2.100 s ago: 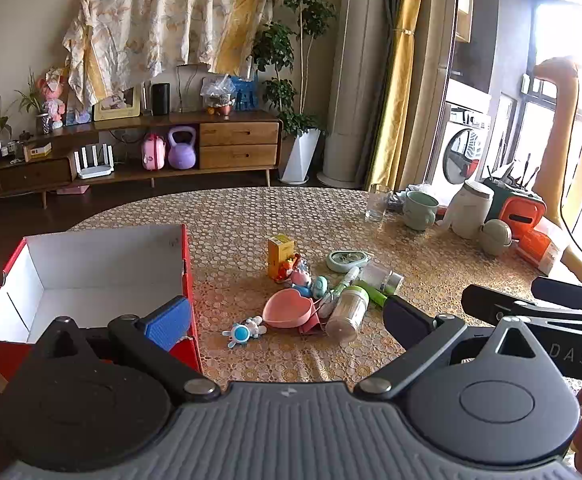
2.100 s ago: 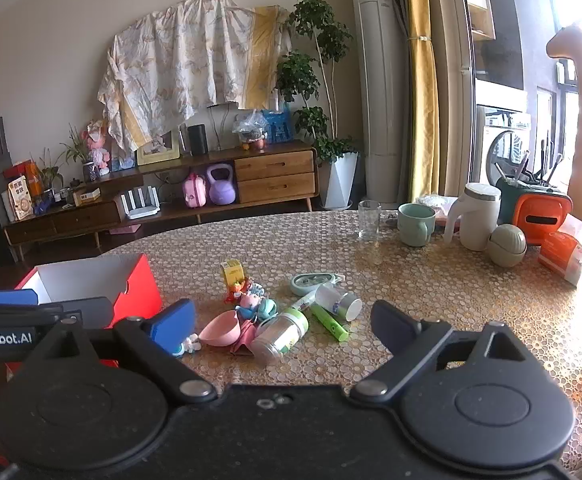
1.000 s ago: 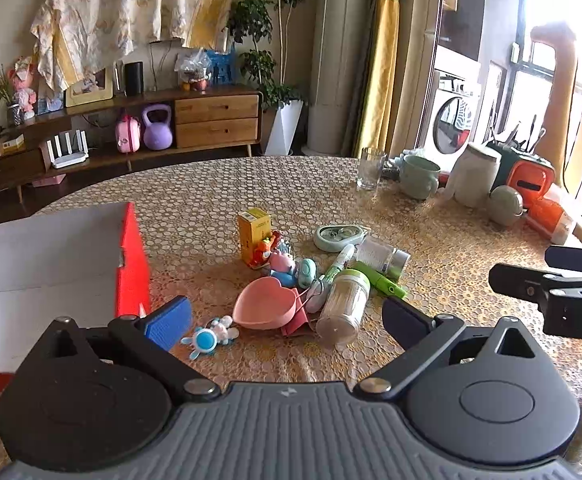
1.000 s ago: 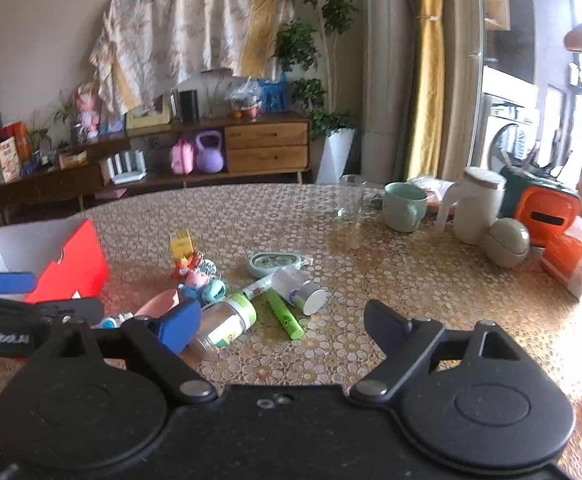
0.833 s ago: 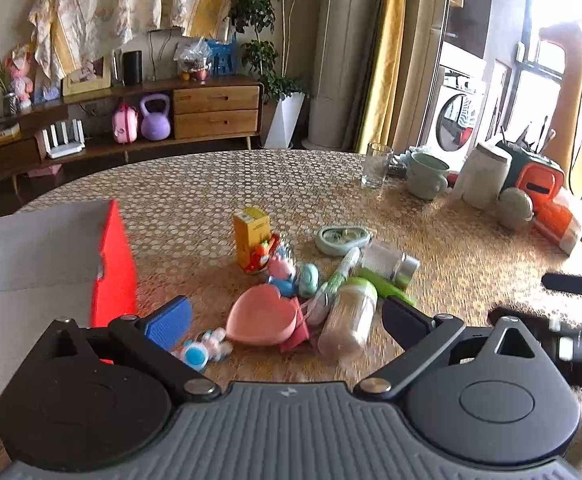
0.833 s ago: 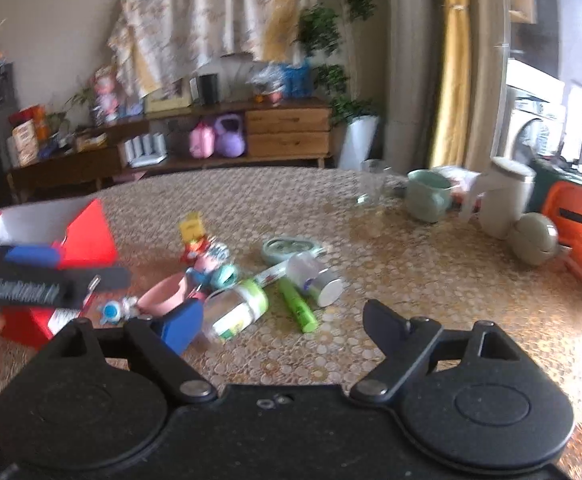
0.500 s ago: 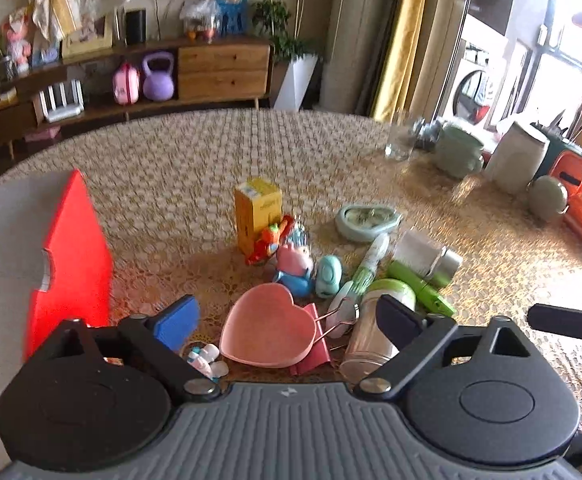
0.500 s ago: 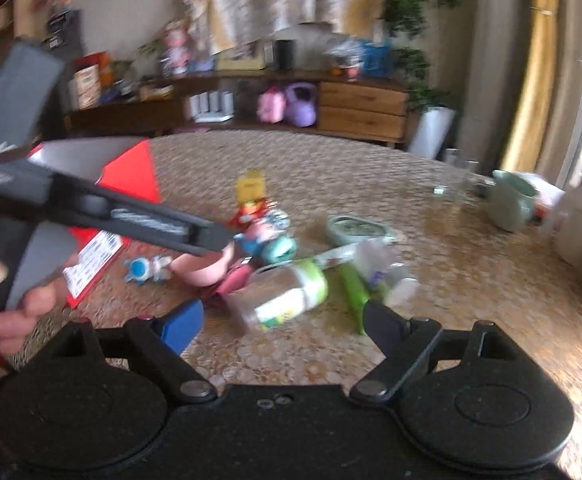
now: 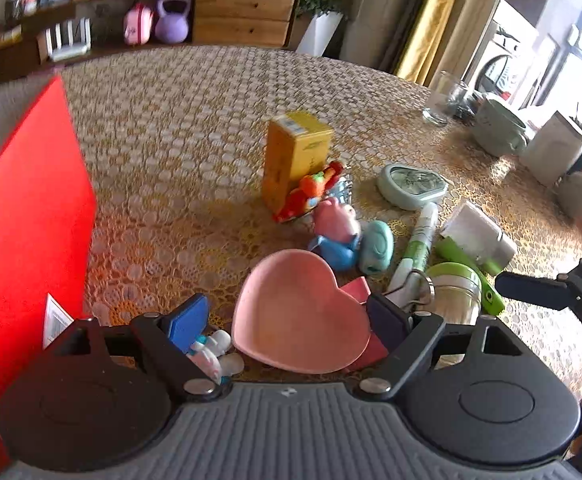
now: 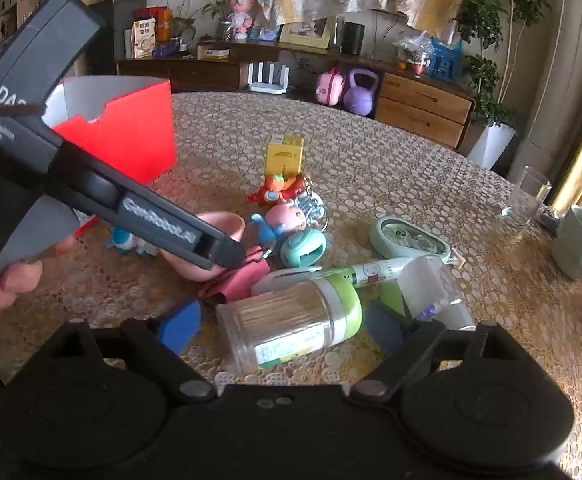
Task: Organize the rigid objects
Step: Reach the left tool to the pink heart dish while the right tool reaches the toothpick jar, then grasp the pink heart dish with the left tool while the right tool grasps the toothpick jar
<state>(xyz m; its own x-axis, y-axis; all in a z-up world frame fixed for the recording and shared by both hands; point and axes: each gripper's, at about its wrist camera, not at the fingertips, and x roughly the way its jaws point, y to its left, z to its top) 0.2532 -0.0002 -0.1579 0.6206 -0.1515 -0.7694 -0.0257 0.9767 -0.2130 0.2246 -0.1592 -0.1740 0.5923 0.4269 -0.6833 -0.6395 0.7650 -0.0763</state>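
Lower now, left hand-held gripper (image 9: 287,320) — jaws narrowing — straddles glossy heart-shaped dish (image 9: 297,316).

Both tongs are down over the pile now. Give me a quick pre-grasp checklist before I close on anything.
1. Left tongs straddle the pink heart dish: ok; the jaws have just been closing, pads not yet pressing.
2. Right tongs straddle the toothpick jar: ok, open.
3. Dish free to lift: not ok, a pink clip sits against its edge.
4. Jar free to lift: cannot tell, tubes crowd its green lid.
5. Red box open to receive: ok.
6. Tongs clear of each other: cannot tell, they are close.
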